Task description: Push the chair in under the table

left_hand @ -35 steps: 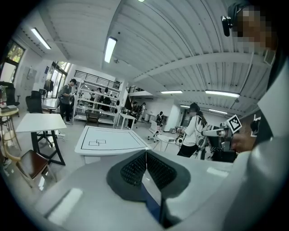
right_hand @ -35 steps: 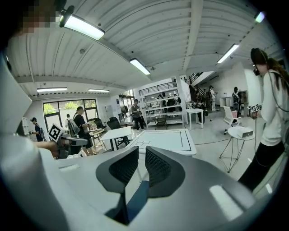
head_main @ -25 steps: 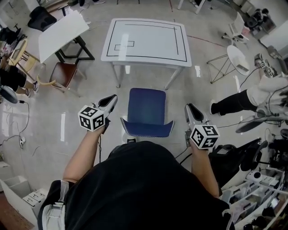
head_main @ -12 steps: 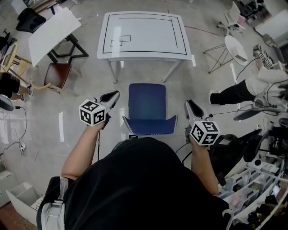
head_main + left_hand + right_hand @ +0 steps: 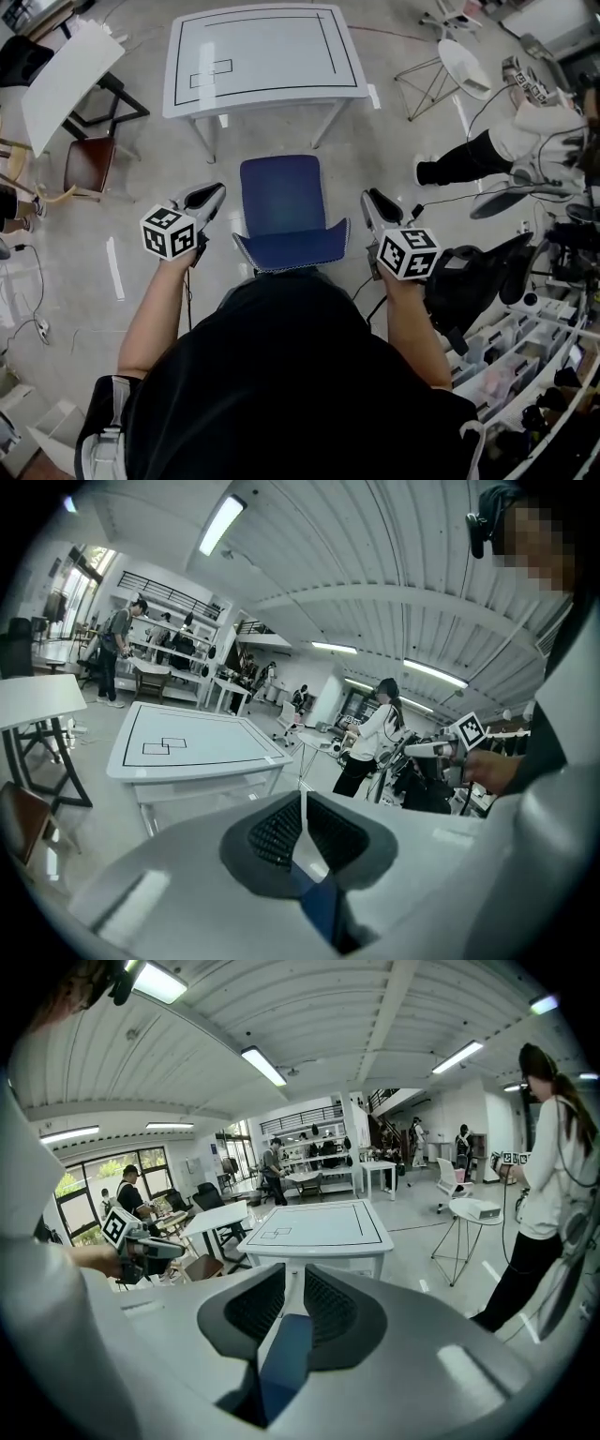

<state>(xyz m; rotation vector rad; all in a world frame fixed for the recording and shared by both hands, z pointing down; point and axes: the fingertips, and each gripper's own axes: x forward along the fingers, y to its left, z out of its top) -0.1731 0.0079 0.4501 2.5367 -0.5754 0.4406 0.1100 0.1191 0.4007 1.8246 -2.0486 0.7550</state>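
A blue chair [image 5: 279,195] stands on the floor in front of the white table [image 5: 262,52], its curved backrest [image 5: 291,248] toward me and its seat outside the table's edge. My left gripper [image 5: 216,193] hangs just left of the backrest, its jaws shut with nothing in them. My right gripper [image 5: 371,201] hangs just right of the backrest, also shut and empty. Neither visibly touches the chair. The left gripper view shows shut jaws [image 5: 302,819] over a sliver of blue chair [image 5: 317,907], with the table [image 5: 187,744] beyond. The right gripper view shows the same: jaws [image 5: 292,1305], chair [image 5: 284,1363], table [image 5: 323,1227].
A person in a white top [image 5: 483,150] stands at the right beside a round side table [image 5: 464,66]. Black bags and gear [image 5: 473,281] crowd the floor right of me. A wooden chair [image 5: 86,164] and a slanted white board [image 5: 61,80] are at the left.
Both grippers have sunk and come closer to the two ends of the chair's backrest. The head view has swung, so table and chair sit further left in the picture.
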